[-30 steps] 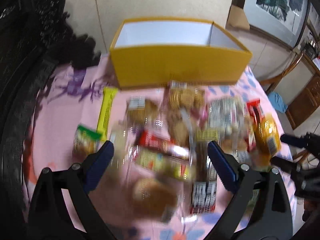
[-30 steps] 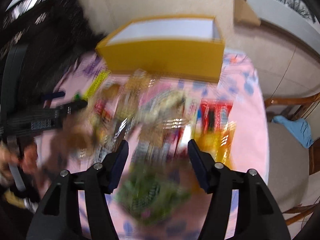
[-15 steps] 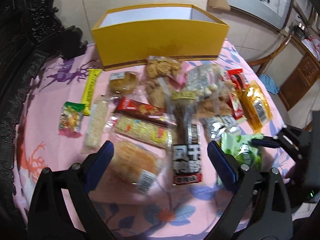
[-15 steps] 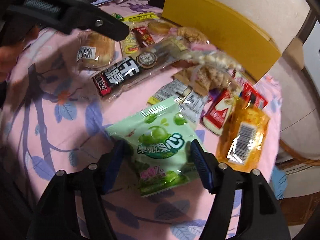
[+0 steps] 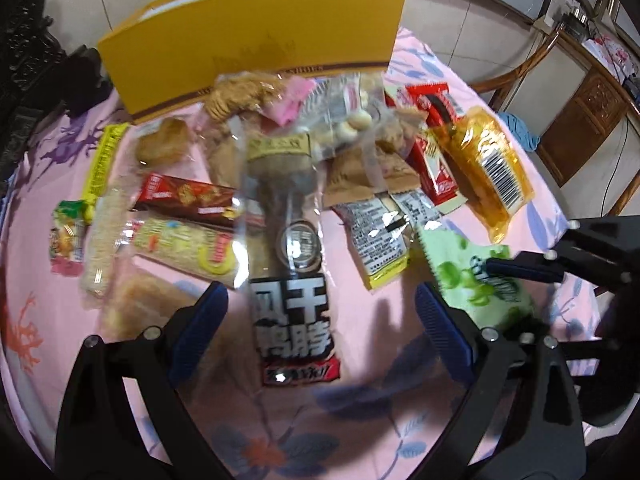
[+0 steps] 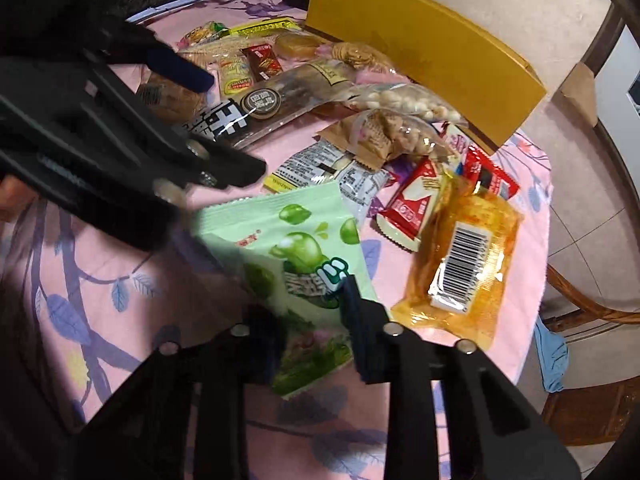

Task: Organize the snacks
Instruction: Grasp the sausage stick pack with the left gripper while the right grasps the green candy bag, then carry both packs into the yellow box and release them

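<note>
Many snack packets lie on a pink flowered tablecloth in front of a yellow box. My left gripper is open and empty, its fingers either side of a long clear packet with a black label. My right gripper has closed on the near end of a light green candy bag, which also shows in the left wrist view. The bag's far end still rests on the cloth. The yellow box stands at the table's far side.
An orange barcode packet, red wafer packs, a bag of white balls and biscuits crowd the middle. A wooden chair with a blue cloth stands past the table's right edge. Dark carved furniture is on the left.
My right gripper has narrowed from open around the green bag to shut on it. My left gripper has moved lower and closer over the black-label packet.
</note>
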### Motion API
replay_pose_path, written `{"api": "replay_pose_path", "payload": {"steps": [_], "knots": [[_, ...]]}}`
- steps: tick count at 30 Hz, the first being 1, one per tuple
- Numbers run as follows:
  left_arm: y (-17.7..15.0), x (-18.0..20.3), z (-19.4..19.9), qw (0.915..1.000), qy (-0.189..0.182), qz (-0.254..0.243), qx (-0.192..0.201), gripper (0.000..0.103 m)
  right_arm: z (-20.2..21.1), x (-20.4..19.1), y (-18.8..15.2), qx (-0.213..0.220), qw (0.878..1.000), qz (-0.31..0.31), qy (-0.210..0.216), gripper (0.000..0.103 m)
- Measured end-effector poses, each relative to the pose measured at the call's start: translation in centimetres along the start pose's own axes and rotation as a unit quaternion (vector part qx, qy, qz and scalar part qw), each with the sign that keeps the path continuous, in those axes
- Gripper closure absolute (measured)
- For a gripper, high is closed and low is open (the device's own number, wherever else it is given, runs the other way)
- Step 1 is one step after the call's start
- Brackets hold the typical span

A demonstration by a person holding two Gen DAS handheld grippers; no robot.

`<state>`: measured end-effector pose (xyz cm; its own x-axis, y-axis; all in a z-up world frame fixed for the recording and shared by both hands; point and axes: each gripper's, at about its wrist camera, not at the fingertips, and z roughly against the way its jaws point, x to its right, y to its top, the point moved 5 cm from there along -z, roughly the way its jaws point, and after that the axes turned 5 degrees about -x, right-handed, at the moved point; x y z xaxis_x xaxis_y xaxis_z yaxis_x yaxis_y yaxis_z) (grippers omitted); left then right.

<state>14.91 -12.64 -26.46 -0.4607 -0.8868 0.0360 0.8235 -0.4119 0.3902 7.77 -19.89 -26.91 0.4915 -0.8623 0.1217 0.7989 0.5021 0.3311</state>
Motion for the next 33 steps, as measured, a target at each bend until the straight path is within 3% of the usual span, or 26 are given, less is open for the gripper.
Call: {"api": "replay_pose_path", "payload": {"steps": [3,7,11,14,23,33], "knots": [[-0.1,0.2,-1.3,0.9999,0.013,-0.003,-0.005,0.017,0.2,0.5,-0.4,-0.002,1.0,-0.013,-0.001,0.078],[-0.4,-0.1,-1.9,0.9999,0.005,-0.001,-0.013,0.044,0.4,0.7,-0.8,-0.004,1.0,-0.023,-0.003,0.079],[-0.5,-0.2,-1.5,0.9999,0.013,-0.008,-0.003,0.058,0.7,1.0,-0.7,0.0,0.999,-0.049,0.004,0.079],[-0.4,-0.6,-1.0,1.0,-0.002,0.002,-0.005,0.065,0.9,1.2,-0.6,-0.001,0.998,-0.057,0.006,0.08],[-0.5,-1.0,2.3,0.9996,-0.014,0.007,0.023,0.068,2.9,1.5,0.2,0.018,0.998,-0.066,0.004,0.084],[1.2,-3.3,8.2,0.9947,-0.038,0.047,0.084,0.068,5.4,1.4,2.6,0.048,0.997,-0.067,0.004,0.088]]}}
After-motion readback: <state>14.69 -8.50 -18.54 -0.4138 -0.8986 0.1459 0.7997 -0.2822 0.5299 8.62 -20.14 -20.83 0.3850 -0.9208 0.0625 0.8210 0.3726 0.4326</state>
